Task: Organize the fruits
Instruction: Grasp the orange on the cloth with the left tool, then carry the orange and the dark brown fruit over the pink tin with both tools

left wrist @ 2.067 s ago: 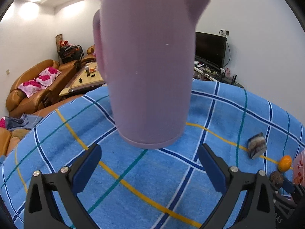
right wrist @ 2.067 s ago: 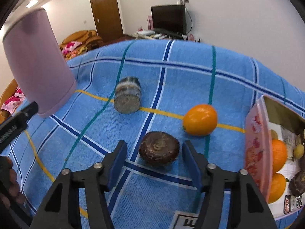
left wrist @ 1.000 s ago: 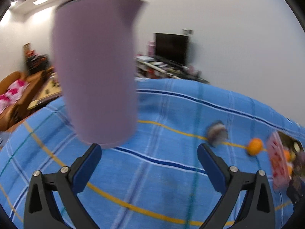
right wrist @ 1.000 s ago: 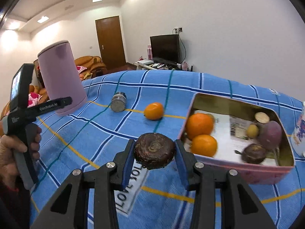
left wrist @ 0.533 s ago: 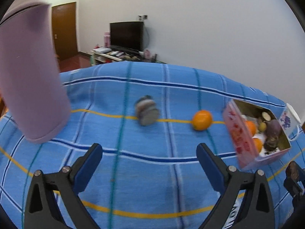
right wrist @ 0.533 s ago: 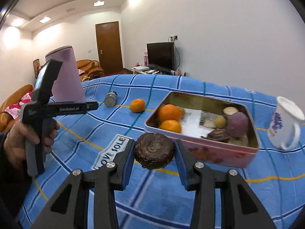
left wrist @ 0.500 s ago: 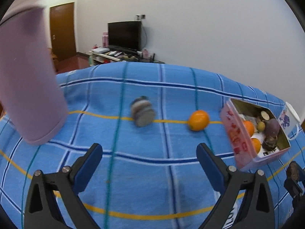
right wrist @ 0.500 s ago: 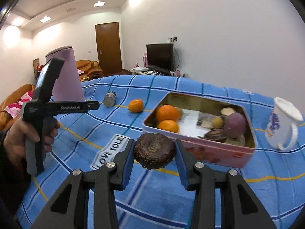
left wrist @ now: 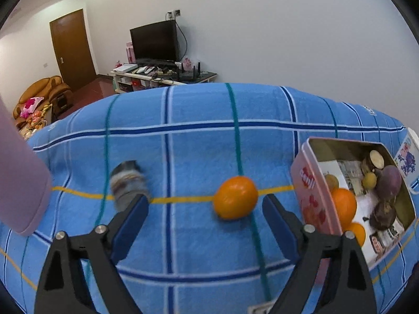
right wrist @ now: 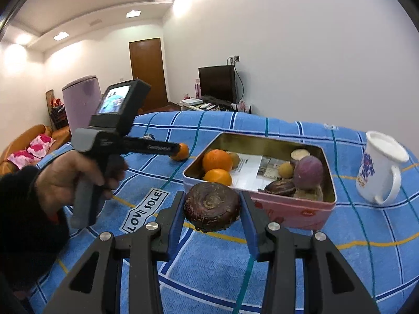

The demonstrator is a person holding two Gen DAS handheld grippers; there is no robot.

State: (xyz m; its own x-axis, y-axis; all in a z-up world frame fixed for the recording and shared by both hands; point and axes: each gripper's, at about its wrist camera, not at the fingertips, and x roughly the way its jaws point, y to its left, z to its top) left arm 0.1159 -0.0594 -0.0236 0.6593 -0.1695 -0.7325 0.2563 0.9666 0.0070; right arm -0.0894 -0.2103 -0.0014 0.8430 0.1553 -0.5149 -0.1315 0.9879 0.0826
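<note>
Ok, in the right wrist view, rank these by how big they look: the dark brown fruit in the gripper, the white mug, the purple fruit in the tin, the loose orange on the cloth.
1. dark brown fruit, though it is nearest the camera, so that inflates it
2. white mug
3. purple fruit
4. loose orange, farthest away and partly hidden behind the left gripper

small jar (left wrist: 128, 184) — blurred | purple jug (left wrist: 19, 183) — cut off left

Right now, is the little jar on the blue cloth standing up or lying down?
Lying down. The jar rests on its side on the blue cloth, its round end facing the left gripper. It looks blurry.
</note>
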